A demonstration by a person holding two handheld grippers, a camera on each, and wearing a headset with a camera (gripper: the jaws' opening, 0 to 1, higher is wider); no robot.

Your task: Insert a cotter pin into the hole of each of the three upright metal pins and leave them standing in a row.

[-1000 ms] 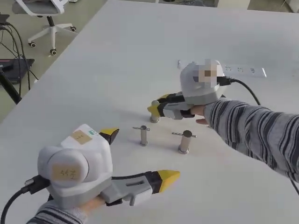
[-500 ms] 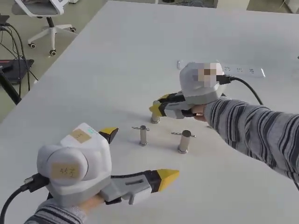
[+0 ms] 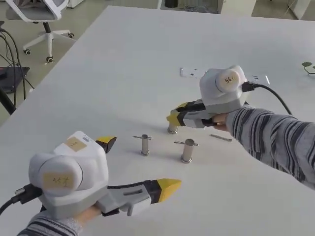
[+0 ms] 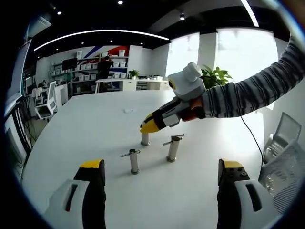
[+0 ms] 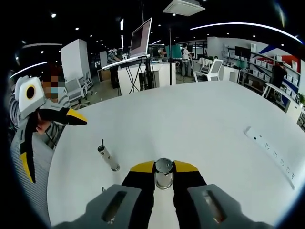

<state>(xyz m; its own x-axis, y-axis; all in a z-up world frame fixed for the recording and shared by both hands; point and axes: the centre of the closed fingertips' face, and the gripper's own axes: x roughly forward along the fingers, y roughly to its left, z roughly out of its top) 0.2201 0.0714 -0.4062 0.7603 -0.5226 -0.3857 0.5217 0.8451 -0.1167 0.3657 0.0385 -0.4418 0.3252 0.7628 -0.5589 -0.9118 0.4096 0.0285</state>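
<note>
Matt white tabletop, dull grey metal pins, left gripper seemingly smooth plastic, striped knit sleeve

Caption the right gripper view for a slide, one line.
Right gripper clamps an upright metal pin on the white table, beside a second pin already carrying its cotter pin.

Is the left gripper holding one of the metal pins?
No: in the left gripper view the left gripper has its jaws wide apart around nothing, and the nearest metal pin stands free ahead of them.

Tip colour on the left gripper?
Yellow tips on the left gripper, black just behind them. Clearest in the head view.
</note>
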